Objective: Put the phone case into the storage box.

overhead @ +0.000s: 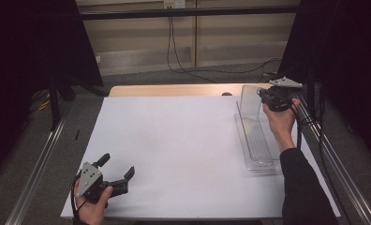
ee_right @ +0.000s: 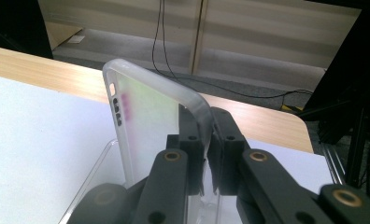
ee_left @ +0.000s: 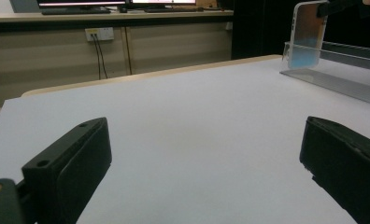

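A clear, frosted phone case (overhead: 250, 100) stands upright at the far right of the table, its rim pinched in my right gripper (overhead: 264, 96). In the right gripper view the case (ee_right: 145, 121) rises between the jaws of that gripper (ee_right: 206, 140), camera cut-out to the upper left. Just below it lies a long clear plastic tray (overhead: 258, 145), empty as far as I can see. My left gripper (overhead: 118, 164) rests near the table's front left corner, open, nothing between its jaws. In the left gripper view (ee_left: 206, 154) the case (ee_left: 308, 35) and tray (ee_left: 342, 84) are far off to the right.
A white sheet (overhead: 174, 150) covers most of the wooden table (overhead: 174, 90). Metal rails (overhead: 33, 173) run along both sides of the table. Cables (overhead: 183, 65) trail over the floor behind it. Dark curtains hang at left and right.
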`<state>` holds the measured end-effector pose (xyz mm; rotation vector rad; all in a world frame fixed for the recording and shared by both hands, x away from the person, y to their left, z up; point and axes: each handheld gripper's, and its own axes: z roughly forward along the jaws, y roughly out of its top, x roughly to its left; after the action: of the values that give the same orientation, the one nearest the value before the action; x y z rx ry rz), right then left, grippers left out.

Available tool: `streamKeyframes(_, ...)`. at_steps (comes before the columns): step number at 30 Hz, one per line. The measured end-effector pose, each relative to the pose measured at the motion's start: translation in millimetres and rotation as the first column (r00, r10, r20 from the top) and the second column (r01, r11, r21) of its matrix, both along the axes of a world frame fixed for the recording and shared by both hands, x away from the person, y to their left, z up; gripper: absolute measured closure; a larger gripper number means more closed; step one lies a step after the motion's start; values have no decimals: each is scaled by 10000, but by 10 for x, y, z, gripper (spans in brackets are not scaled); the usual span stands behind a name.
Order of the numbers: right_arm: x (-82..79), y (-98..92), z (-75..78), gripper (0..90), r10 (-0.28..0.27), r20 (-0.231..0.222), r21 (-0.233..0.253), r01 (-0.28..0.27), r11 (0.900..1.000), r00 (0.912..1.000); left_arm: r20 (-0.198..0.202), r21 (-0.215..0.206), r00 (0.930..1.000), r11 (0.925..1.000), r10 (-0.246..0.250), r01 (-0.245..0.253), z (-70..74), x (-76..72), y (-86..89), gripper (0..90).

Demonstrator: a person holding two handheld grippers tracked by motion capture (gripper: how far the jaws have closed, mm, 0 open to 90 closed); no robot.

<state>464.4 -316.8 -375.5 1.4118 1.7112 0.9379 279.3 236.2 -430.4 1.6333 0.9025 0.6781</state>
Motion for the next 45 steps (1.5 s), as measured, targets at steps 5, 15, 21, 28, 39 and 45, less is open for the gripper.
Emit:
streamKeyframes(5,3,6,-33,839,-14,-8,-100,14,9999,10000,-39,-1,10000,10000,-30,30,-1,-1,-4,22)
streamKeyframes(15,-13,-7,-20,840,285,-374,-272,-295,9992,9989,-18,55,10000,10000,-4,4,0,-1,-8,22)
streamKeyframes(21,-13,-65,-17,842,306,-776,-254,-326,9991,9965,-44,-12,10000,10000,-57,57,-3,1,-19,22)
streamKeyframes(28,9,-58,-15,842,302,-876,-429,-341,9985,9957,-35,36,10000,10000,-56,56,-3,2,-20,21)
streamKeyframes(39,68,-9,-47,845,138,-426,-760,-170,9970,9990,-18,135,10000,9999,-42,42,-6,6,-16,21)
streamKeyframes(45,117,39,-42,848,210,-265,-954,-235,9952,9994,-35,158,10000,9998,-87,88,-14,7,-27,21)
